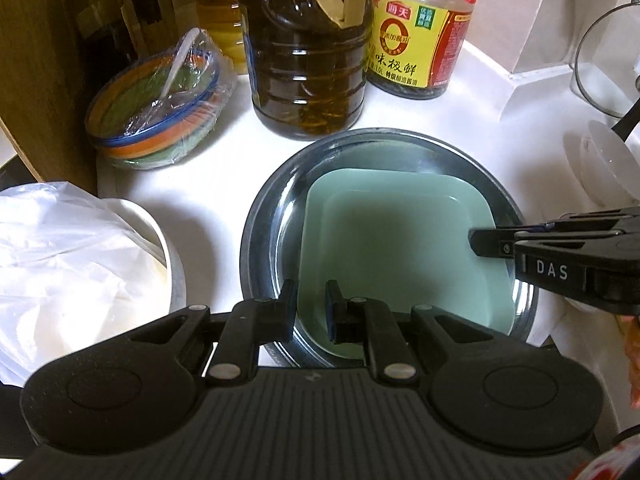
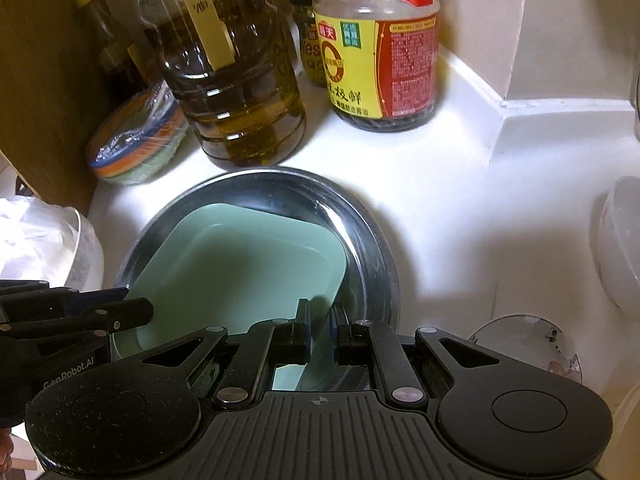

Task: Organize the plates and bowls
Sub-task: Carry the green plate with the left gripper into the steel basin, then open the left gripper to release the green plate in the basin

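Left wrist view: left gripper [image 1: 312, 304] pinched narrow on the near-left rim of the green square plate [image 1: 400, 248], which sits inside the round metal plate [image 1: 276, 208] on the white counter [image 1: 208, 200]; right gripper [image 1: 480, 245] reaching in from the right, clamped on the green plate's right edge; wrapped bowl stack [image 1: 156, 120] and oil jug [image 1: 308, 64] behind.

Right wrist view: right gripper [image 2: 320, 334] closed tight on the green plate's edge; soy sauce bottle [image 2: 380, 60] beyond; left gripper [image 2: 132, 312] clamped on the far edge.
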